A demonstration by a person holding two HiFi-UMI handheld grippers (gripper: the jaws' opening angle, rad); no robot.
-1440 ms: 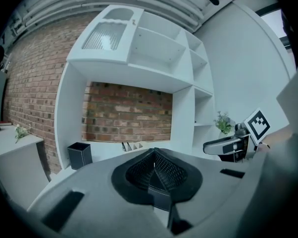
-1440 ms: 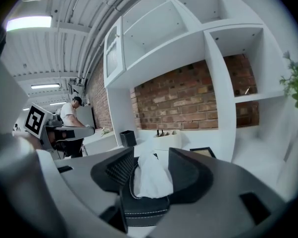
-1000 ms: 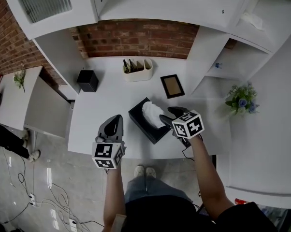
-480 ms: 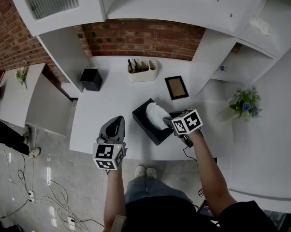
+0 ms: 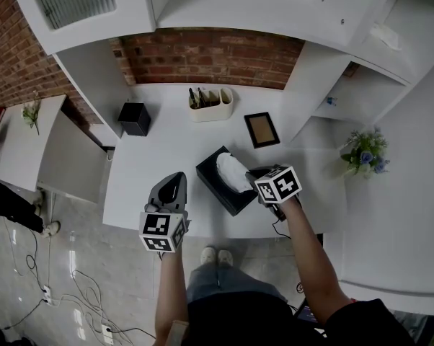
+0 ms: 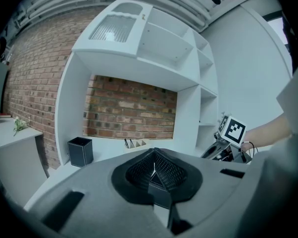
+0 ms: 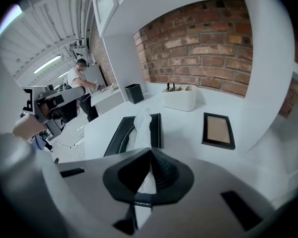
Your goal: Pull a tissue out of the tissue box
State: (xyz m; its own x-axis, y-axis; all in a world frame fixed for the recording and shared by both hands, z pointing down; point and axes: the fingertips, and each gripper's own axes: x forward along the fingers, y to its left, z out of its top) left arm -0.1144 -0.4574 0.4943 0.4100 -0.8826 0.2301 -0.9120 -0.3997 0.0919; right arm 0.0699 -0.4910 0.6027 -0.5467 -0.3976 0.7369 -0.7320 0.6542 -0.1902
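Tissue [image 7: 140, 128], just one, rises from one tissue box [image 7: 156, 130], pinched by right gripper [image 7: 150, 155].

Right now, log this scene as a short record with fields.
surface: white desk
tissue box: black, near the desk's front edge
tissue: white, sticking up out of the box
right hand-held gripper: shut on the tissue
left hand-held gripper: shut, empty, apart from the box
behind the box: picture frame lying flat, white organizer, black container
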